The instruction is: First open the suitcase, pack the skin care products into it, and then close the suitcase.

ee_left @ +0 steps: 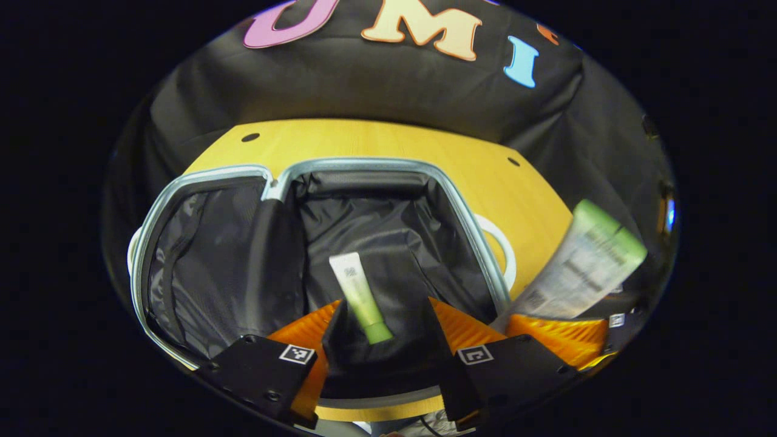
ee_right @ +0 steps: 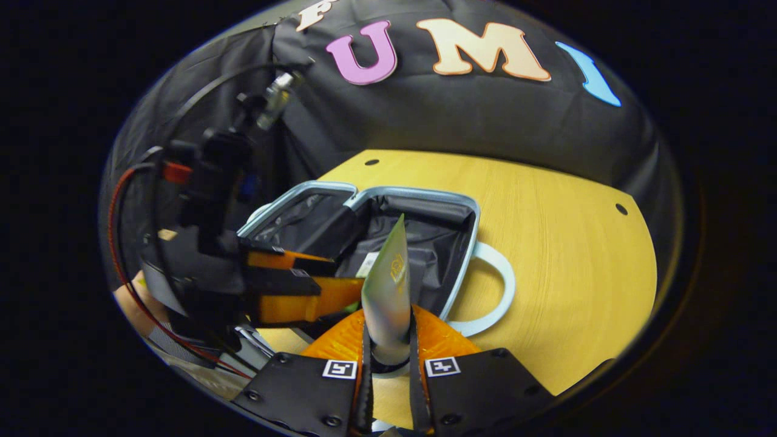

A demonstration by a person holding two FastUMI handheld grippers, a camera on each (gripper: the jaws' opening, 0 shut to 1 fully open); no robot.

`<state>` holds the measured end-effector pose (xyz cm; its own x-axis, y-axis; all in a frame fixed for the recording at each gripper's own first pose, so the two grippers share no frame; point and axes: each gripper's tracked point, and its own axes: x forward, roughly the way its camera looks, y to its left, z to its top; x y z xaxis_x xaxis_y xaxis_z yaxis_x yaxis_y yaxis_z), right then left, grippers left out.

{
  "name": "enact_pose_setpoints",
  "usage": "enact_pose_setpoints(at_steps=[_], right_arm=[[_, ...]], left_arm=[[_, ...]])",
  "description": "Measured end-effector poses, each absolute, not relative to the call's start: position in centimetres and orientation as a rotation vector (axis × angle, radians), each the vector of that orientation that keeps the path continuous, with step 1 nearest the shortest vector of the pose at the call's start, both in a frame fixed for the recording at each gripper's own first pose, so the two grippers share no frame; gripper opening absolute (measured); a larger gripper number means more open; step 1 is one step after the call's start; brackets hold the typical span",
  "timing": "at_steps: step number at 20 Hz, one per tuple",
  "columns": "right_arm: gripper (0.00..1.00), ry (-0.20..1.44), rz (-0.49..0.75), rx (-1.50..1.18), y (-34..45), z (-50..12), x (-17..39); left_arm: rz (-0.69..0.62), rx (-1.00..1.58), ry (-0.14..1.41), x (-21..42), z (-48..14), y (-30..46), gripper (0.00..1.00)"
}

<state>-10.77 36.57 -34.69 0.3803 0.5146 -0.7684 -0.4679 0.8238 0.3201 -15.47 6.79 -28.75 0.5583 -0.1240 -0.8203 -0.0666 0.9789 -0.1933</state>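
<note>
1. While the wooden desk spreads pale under everything, the suitcase lies open on it, both dark-lined halves facing up inside a silvery rim.
2. Its white handle loops out onto the desk at the right edge of the case.
3. Over the right half hangs the left claw, its fingers spread wide with nothing between them.
4. Just right of it, the right claw is closed on a tube with a green end; in the right gripper view both fingers press its lower end, and the tube stands upright above the case's near edge.
5. A smaller green-capped tube lies on the lining of the right half.
</note>
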Motion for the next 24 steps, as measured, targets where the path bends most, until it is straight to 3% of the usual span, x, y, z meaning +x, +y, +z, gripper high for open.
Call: enact_pose_setpoints(at_steps=[2, 3, 4, 7, 8, 11, 13, 18, 24], right_arm=[[0.27, 1.066, 0.584, 0.037, 36.9, -36.6, -11.4], [0.23, 1.094, 0.566, 0.026, 37.0, -37.4, -11.5], [0.27, 1.115, 0.552, 0.021, 37.3, -37.8, -11.5], [0.27, 1.157, 0.523, -0.006, 37.8, -39.3, -11.4], [0.22, 1.156, 0.514, -0.002, 38.3, -39.0, -11.1], [0.30, 1.157, 0.485, -0.003, 39.0, -39.7, -10.0], [0.38, 1.141, 0.472, 0.012, 39.0, -39.5, -9.5], [1.00, 1.036, 0.482, 0.041, 39.4, -37.1, -7.9], [0.98, 0.903, 0.425, 0.059, 36.6, -32.6, -5.1]], left_arm=[[-0.016, -0.237, 0.936, -15.2, -27.4, 8.3, 0.75], [0.003, -0.242, 0.919, -15.3, -26.8, 9.4, 0.71], [0.019, -0.247, 0.890, -15.1, -26.1, 10.4, 0.75], [0.089, -0.260, 0.850, -15.9, -24.6, 14.5, 0.72], [0.121, -0.259, 0.843, -16.3, -24.3, 16.2, 0.75], [0.228, -0.265, 0.804, -17.7, -23.0, 21.7, 0.72], [0.308, -0.278, 0.790, -18.8, -22.2, 25.9, 0.73], [0.474, -0.249, 0.784, -20.4, -21.9, 36.4, 0.75], [0.570, -0.183, 0.891, -21.6, -24.4, 44.4, 0.78]])
